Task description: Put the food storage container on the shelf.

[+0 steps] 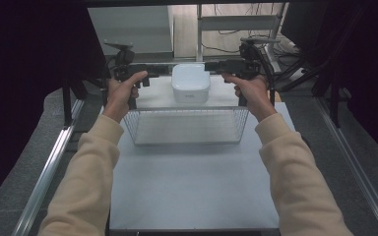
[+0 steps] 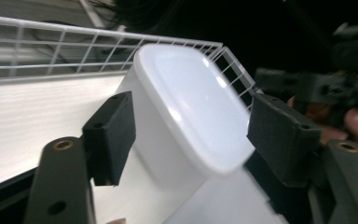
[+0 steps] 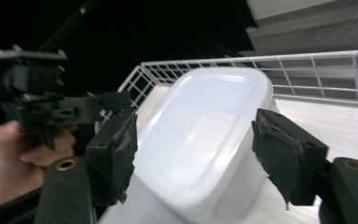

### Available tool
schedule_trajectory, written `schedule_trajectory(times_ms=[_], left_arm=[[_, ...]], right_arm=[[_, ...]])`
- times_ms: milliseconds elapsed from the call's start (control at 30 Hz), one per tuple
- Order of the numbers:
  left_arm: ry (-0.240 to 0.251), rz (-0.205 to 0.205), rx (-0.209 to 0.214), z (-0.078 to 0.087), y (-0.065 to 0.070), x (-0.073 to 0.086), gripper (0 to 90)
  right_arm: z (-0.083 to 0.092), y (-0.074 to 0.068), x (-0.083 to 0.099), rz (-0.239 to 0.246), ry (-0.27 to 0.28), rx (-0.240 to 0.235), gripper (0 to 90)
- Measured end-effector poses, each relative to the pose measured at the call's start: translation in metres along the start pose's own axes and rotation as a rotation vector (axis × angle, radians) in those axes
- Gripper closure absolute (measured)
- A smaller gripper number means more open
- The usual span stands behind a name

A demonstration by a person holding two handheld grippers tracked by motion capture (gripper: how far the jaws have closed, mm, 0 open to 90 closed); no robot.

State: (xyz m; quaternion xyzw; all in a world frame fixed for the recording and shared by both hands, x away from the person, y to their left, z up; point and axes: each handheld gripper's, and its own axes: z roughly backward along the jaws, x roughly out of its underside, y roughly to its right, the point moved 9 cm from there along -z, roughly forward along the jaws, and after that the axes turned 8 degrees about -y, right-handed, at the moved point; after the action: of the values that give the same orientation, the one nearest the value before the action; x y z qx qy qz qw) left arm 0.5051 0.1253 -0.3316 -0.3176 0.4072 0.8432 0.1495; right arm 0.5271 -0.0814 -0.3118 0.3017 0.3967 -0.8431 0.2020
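We see a white rounded-square plastic lidded box at the far side of the white counter, just beyond an empty wire mesh basket. Our left claw and right claw flank it, each spread around its lid, pads close to its sides.

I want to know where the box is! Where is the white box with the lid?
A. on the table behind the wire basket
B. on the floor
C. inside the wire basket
A: the white box stands on the table beyond the wire basket, between both grippers.
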Motion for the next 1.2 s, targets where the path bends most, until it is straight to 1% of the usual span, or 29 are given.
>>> schedule_trajectory(times_ms=[33,67,100,133,200,233,267,300,333,367,400,433,467,500,533,567,633,667,700,733,767,800,833,867,900,967,1033,1167,1200], left_arm=[[0.006,-0.027,-0.010,0.008,0.005,0.006,30.3],[0.006,-0.027,-0.010,0.008,0.005,0.006,29.9],[0.009,-0.053,-0.017,0.014,0.009,0.012,29.5],[0.009,-0.053,-0.017,0.014,0.009,0.012,29.4],[0.012,-0.090,-0.049,0.022,0.010,0.020,28.7],[0.018,-0.107,-0.071,0.027,0.009,0.024,28.6],[0.018,-0.107,-0.071,0.027,0.009,0.024,28.5],[0.022,-0.116,-0.080,0.029,0.009,0.027,28.3],[0.025,-0.117,-0.079,0.031,0.009,0.029,28.3],[0.029,-0.126,-0.076,0.033,0.009,0.036,28.3],[0.029,-0.126,-0.076,0.033,0.009,0.036,28.3],[0.029,-0.137,-0.077,0.034,0.009,0.044,28.4],[0.029,-0.137,-0.077,0.034,0.009,0.044,28.5],[0.030,-0.143,-0.092,0.035,0.008,0.052,28.7],[0.030,-0.143,-0.092,0.035,0.008,0.052,28.9],[0.032,-0.150,-0.090,0.036,0.008,0.061,29.0],[0.032,-0.157,-0.093,0.036,0.009,0.066,29.1],[0.030,-0.168,-0.098,0.037,0.010,0.071,29.1],[0.028,-0.188,-0.100,0.038,0.013,0.082,29.3],[0.028,-0.188,-0.100,0.038,0.013,0.082,29.3],[0.022,-0.208,-0.109,0.039,0.016,0.094,29.5],[0.022,-0.208,-0.109,0.039,0.016,0.094,29.6],[0.018,-0.216,-0.112,0.037,0.018,0.106,30.0],[0.018,-0.216,-0.112,0.037,0.018,0.106,30.0],[0.012,-0.222,-0.116,0.036,0.020,0.112,29.9],[0.007,-0.246,-0.135,0.035,0.023,0.127,29.9],[0.007,-0.260,-0.149,0.035,0.024,0.136,29.8],[0.005,-0.273,-0.166,0.034,0.023,0.163,29.7],[0.003,-0.274,-0.167,0.034,0.023,0.168,29.5]], right_arm=[[0.004,-0.002,0.005,0.046,-0.009,0.028,28.3],[0.004,-0.002,0.005,0.046,-0.009,0.028,28.3],[0.009,-0.002,0.011,0.097,-0.029,0.065,26.4],[0.009,-0.002,0.011,0.097,-0.029,0.065,26.4],[0.020,-0.003,0.020,0.166,-0.020,0.097,26.3],[0.022,-0.003,0.022,0.178,-0.015,0.099,26.3],[0.022,-0.003,0.022,0.178,-0.015,0.099,26.3],[0.027,-0.003,0.026,0.204,-0.001,0.110,26.2],[0.027,-0.003,0.026,0.204,-0.001,0.110,26.2],[0.031,-0.002,0.030,0.219,-0.002,0.116,25.7],[0.033,-0.001,0.033,0.231,-0.007,0.121,25.4],[0.035,0.000,0.035,0.243,-0.005,0.131,25.3],[0.035,0.000,0.035,0.243,-0.005,0.131,25.3],[0.038,0.002,0.040,0.260,-0.009,0.137,24.8],[0.038,0.002,0.040,0.260,-0.009,0.137,24.8],[0.042,0.004,0.047,0.271,-0.013,0.133,24.5],[0.043,0.005,0.052,0.277,-0.016,0.132,24.3],[0.045,0.006,0.057,0.284,-0.019,0.132,24.2],[0.049,0.008,0.067,0.297,-0.022,0.137,24.1],[0.052,0.009,0.072,0.309,-0.023,0.145,24.2],[0.054,0.010,0.077,0.317,-0.023,0.154,24.1],[0.054,0.010,0.077,0.317,-0.023,0.154,24.1],[0.059,0.011,0.087,0.332,-0.023,0.163,24.2],[0.059,0.011,0.087,0.332,-0.023,0.163,24.2],[0.065,0.010,0.096,0.348,-0.015,0.158,24.4],[0.068,0.009,0.100,0.353,-0.007,0.155,24.5],[0.072,0.008,0.114,0.369,-0.012,0.148,24.5],[0.078,0.011,0.141,0.380,-0.026,0.151,24.5],[0.082,0.013,0.156,0.378,-0.024,0.161,24.4]])
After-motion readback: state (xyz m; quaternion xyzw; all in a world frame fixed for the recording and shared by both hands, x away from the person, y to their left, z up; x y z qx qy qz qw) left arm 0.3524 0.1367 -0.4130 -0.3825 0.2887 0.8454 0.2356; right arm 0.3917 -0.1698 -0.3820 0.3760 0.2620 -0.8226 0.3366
